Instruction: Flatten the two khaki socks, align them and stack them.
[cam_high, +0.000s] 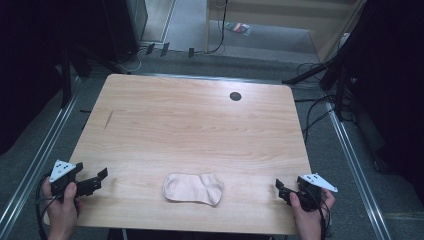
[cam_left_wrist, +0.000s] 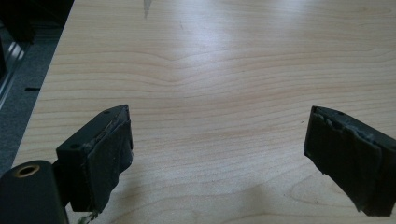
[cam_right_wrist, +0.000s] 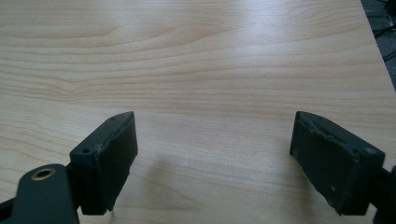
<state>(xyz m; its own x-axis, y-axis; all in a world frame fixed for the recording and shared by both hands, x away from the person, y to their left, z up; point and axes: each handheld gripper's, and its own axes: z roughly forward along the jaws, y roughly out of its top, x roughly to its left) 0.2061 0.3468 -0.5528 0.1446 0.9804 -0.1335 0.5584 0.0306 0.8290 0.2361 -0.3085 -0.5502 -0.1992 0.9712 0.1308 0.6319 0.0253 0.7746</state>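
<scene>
**Sock lying at the near edge of the counter, both grippers held wide**

A pale pink sock (cam_high: 193, 188) is lying flat on the wooden counter (cam_high: 190, 125), close to the near edge and roughly midway along it. It is being touched by neither gripper.

The left gripper (cam_high: 95, 181) is being held by a hand (cam_high: 62, 207) at the near left corner of the counter, well apart from the sock. In the left gripper view its fingers (cam_left_wrist: 100, 158) are standing wide apart, with nothing but bare wood grain seen between them.

The right gripper (cam_high: 282, 190) is being held by the other hand (cam_high: 310, 212) at the near right corner, also well apart from the sock. In the right gripper view its fingers (cam_right_wrist: 109, 158) are likewise spread wide over bare wood.

A small dark round hole (cam_high: 235, 96) is seen in the counter near the far edge, towards the right.
</scene>
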